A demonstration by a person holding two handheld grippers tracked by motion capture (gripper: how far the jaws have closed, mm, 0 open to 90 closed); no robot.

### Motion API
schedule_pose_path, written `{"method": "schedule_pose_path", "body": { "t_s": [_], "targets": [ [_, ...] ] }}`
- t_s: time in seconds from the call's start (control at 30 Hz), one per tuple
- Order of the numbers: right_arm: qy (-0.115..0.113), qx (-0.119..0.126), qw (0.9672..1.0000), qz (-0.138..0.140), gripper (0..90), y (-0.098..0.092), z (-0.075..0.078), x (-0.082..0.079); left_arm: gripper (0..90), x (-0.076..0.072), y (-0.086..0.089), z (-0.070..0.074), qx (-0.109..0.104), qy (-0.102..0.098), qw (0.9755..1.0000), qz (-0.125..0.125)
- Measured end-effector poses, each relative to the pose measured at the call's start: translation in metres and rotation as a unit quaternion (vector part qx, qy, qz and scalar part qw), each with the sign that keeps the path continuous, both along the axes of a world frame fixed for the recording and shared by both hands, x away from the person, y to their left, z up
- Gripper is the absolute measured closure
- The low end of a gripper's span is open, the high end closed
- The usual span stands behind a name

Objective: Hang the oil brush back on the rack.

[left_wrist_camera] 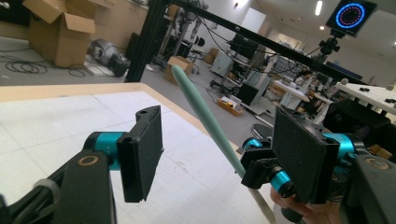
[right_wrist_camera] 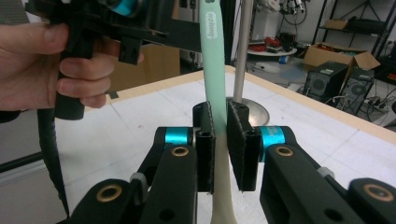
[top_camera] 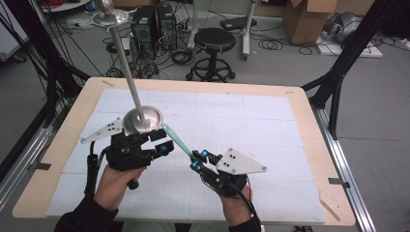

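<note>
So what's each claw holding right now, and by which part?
The right claw is shut on the mint-green and cream plastic toothbrush, gripping mid-handle where green meets cream. The left claw is open, holding nothing.

Mint toothbrush (right_wrist_camera: 214,70), clamped, tilted upward

Left hand-held gripper (top_camera: 157,141): over the near-left part of the table (top_camera: 290,145), to the left of the right hand-held gripper (top_camera: 197,160), the two near each other. Toothbrush (top_camera: 175,138): clamped between the right hand-held gripper's pads, slanting up and away toward the left one, passing between that one's parted pads without touching them. Stand base (top_camera: 142,120): on the table, just behind the left hand-held gripper; its pole (top_camera: 124,67) rises behind. Stool (top_camera: 213,50): on the floor beyond the table's far edge.
</note>
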State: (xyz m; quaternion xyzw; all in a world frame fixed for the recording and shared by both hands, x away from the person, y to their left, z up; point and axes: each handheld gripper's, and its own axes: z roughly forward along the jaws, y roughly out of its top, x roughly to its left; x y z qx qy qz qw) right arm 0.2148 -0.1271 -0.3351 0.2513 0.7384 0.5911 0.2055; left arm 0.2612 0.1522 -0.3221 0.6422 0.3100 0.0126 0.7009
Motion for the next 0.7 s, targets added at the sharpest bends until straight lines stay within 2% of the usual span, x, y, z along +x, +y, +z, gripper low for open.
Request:
{"method": "schedule_pose_path", "body": {
  "t_s": [0.3, 0.33, 0.37, 0.4, 0.47, 0.63, 0.7],
  "targets": [
    [-0.003, 0.006, 1.0000, 0.004, 81.4, 0.0031, -0.0005, -0.0013, 37.3, 0.0025, -0.0084, -0.0018, -0.016, 0.015, 0.9997, -0.014],
    [-0.005, 0.007, 0.9999, 0.004, 81.3, 0.0032, -0.0005, -0.0010, 44.8, 0.0030, -0.0085, -0.0017, -0.019, 0.018, 0.9996, -0.014],
    [-0.005, 0.007, 0.9999, 0.004, 81.3, 0.0032, -0.0005, -0.0010, 44.8, 0.0037, -0.0081, -0.0017, -0.023, 0.017, 0.9994, -0.017],
    [-0.002, 0.010, 0.9999, 0.005, 81.3, 0.0036, -0.0005, -0.0012, 49.0, 0.0041, -0.0080, -0.0015, -0.025, 0.017, 0.9994, -0.017],
    [-0.004, 0.009, 0.9999, 0.006, 81.3, 0.0040, -0.0006, -0.0014, 52.3, 0.0047, -0.0080, -0.0013, -0.033, 0.020, 0.9991, -0.020],
    [-0.007, 0.009, 0.9999, 0.005, 81.3, 0.0043, -0.0004, -0.0022, 56.6, 0.0059, -0.0083, -0.0018, -0.034, 0.025, 0.9988, -0.024],
    [-0.008, 0.011, 0.9999, 0.005, 81.2, 0.0046, -0.0003, -0.0026, 61.6, 0.0062, -0.0090, -0.0019, -0.037, 0.028, 0.9986, -0.025]
  ]
}}
